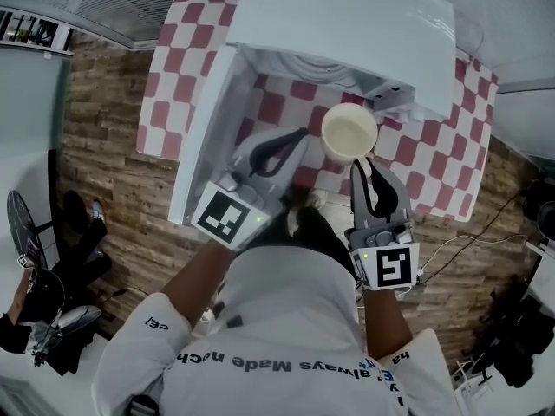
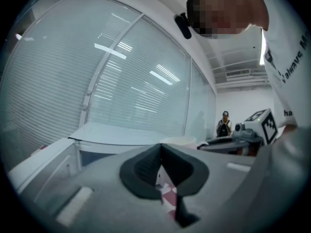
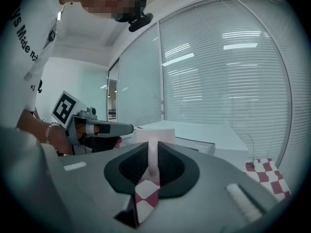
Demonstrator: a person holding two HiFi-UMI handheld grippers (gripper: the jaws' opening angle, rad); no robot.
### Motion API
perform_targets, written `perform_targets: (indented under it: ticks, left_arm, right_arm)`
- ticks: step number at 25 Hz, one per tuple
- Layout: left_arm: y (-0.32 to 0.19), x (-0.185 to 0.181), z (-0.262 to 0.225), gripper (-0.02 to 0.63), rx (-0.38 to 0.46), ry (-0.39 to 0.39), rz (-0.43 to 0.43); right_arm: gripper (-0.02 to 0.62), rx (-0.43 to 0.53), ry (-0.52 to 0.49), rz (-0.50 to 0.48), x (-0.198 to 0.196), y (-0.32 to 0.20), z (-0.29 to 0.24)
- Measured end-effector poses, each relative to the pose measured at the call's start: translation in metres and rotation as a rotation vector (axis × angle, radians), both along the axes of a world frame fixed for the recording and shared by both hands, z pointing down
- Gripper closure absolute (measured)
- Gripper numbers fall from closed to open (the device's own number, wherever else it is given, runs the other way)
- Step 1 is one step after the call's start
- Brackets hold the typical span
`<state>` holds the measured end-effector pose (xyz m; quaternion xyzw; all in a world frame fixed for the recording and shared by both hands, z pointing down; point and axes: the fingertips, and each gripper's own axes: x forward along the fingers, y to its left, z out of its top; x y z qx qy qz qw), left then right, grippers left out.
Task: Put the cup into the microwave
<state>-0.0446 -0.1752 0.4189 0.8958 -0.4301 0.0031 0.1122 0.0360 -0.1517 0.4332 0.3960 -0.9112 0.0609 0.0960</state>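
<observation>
A white cup [image 1: 349, 133] hangs in front of the open white microwave [image 1: 347, 16], above the red-and-white checked tablecloth [image 1: 169, 85]. My right gripper [image 1: 360, 165] is shut on the cup's handle [image 3: 152, 161], and the cup's body [image 3: 154, 136] rises just beyond the jaws. The microwave's door [image 1: 201, 137] stands swung out to the left. My left gripper [image 1: 297, 135] is between the door and the cup, jaws together with nothing in them. In the left gripper view the cup's rim [image 2: 179, 141] shows just past the left gripper [image 2: 161, 154].
The table stands on a wood-plank floor [image 1: 104, 146]. A cable [image 1: 460, 241] runs across the floor at the right. A fan [image 1: 19, 224] and dark clutter are at the left. Blinds [image 2: 97, 81] cover the glass wall behind, and a person [image 2: 224, 126] stands far off.
</observation>
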Motion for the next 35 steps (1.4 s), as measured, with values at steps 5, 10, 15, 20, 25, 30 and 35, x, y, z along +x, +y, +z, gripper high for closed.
perform_targets:
  ticks: [5,10,15,20,25,30,35]
  left_arm:
    - [-0.011,-0.004,0.022,0.603,-0.006,0.020,-0.013]
    - [-0.023,-0.012,0.048,0.603,-0.005,0.011,-0.039]
    - [-0.036,-0.014,0.064,0.603,-0.016,0.009,-0.049]
    - [-0.053,-0.018,0.080,0.603,0.000,0.009,-0.067]
    - [-0.067,-0.018,0.097,0.603,-0.003,-0.006,-0.072]
    - [-0.083,-0.019,0.113,0.603,-0.010,-0.018,-0.075]
    - [-0.100,-0.023,0.127,0.603,-0.019,-0.032,-0.082]
  right_arm:
    - [0.554,-0.006,0.012,0.020,-0.002,-0.015,0.027]
    - [0.554,-0.008,0.031,0.031,-0.007,-0.032,0.051]
    - [0.555,-0.021,0.050,0.035,-0.017,-0.047,0.072]
    - [0.555,-0.029,0.044,0.045,-0.027,-0.066,0.092]
    - [0.555,-0.037,0.048,0.061,-0.031,-0.084,0.111]
    - [0.555,-0.034,0.036,0.089,-0.035,-0.106,0.126]
    - [0.554,-0.023,0.038,0.088,-0.041,-0.126,0.136]
